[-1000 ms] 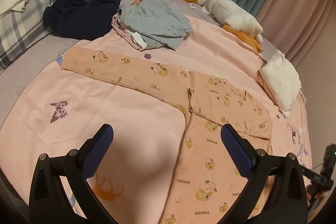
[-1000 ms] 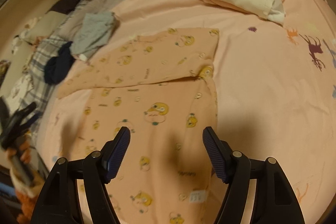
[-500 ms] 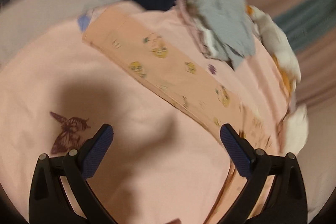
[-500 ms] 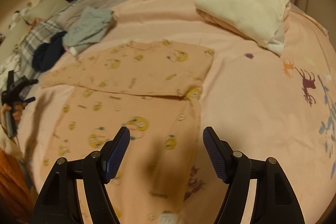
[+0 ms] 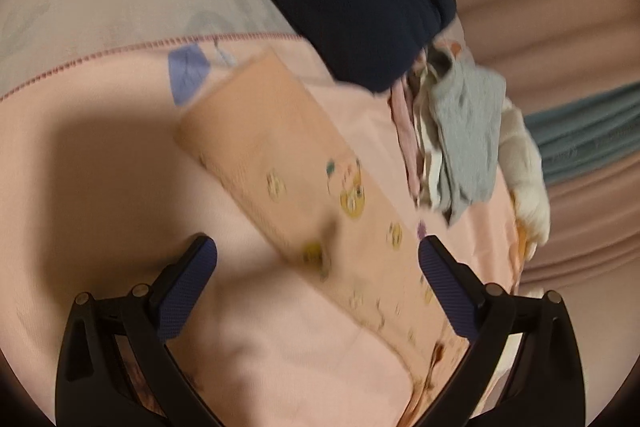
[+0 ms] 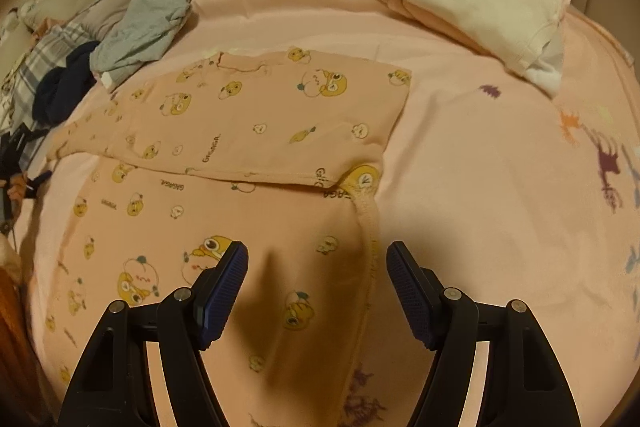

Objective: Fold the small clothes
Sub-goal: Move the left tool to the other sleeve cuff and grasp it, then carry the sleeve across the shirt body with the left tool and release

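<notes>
Bed, pink sheet: 1 peach printed garment, centre frame, flat, upper part folded over. Soft, light, limp; I would pinch hem or sleeve end. My left hand-held gripper and right hand-held gripper: both spread, empty.

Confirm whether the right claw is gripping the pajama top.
No, the right claw hangs open above the pajama top, pinching nothing.
</notes>
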